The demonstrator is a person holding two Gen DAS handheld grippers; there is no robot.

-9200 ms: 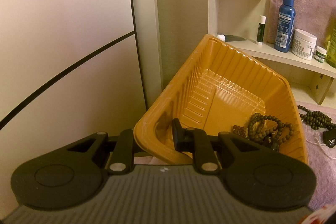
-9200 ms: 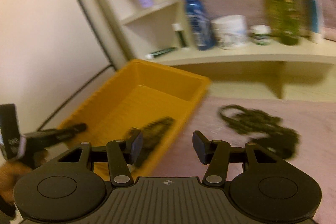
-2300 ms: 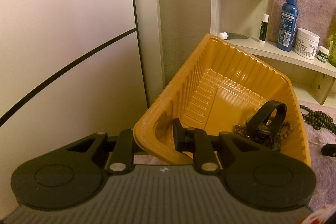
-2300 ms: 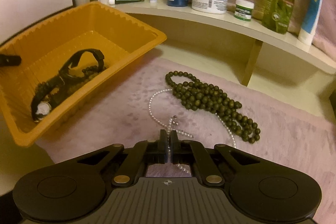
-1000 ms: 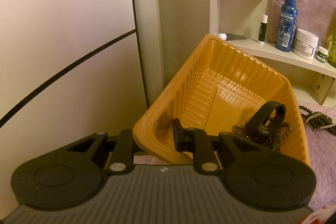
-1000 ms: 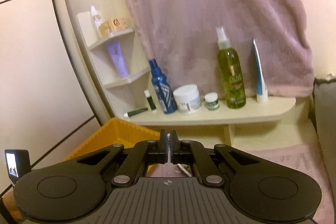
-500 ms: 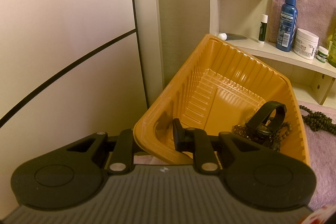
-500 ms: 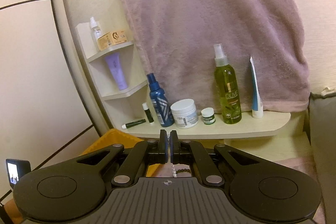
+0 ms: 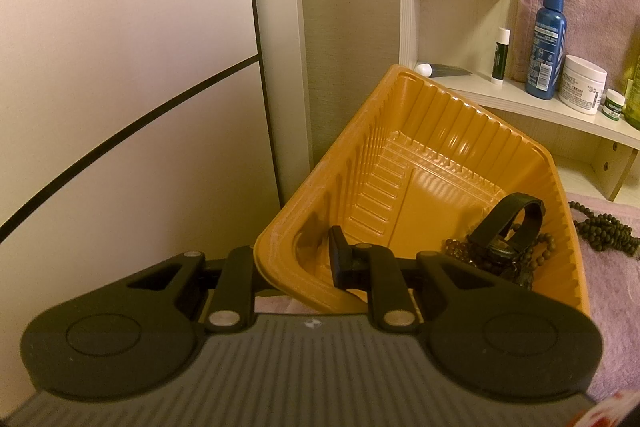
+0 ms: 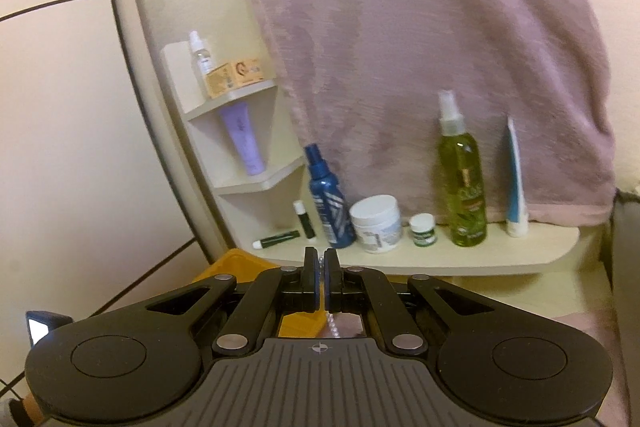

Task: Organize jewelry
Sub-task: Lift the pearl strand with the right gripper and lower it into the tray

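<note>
At the near corner of the orange tray (image 9: 420,163), the left gripper (image 9: 294,263) is clamped on the rim — one finger inside the tray, the other outside and below it — and the tray is held tilted, its far end raised toward the shelf (image 9: 520,103). Down in the lower right corner of the tray a black watch (image 9: 508,223) is seen lying on a brown bead bracelet (image 9: 460,251), its strap looped upward. Beside the tray, on the pink cloth (image 9: 612,291), a dark green bead necklace (image 9: 600,227) is spread out, well clear of the rim.

From the right wrist view, the right gripper (image 10: 321,281) is seen clenched on a pearl necklace (image 10: 333,325); a short run of white beads hangs down between the closed jaws and behind them. Just below and to the left of the fingers a part of the tray is visible. On the shelf behind are ranged a blue spray bottle (image 10: 330,199), a white jar (image 10: 378,223), a small green-labelled pot (image 10: 424,230), a green spray bottle (image 10: 462,179) and a blue-and-white tube (image 10: 516,183) — all in front of a hanging pink towel (image 10: 432,47)
</note>
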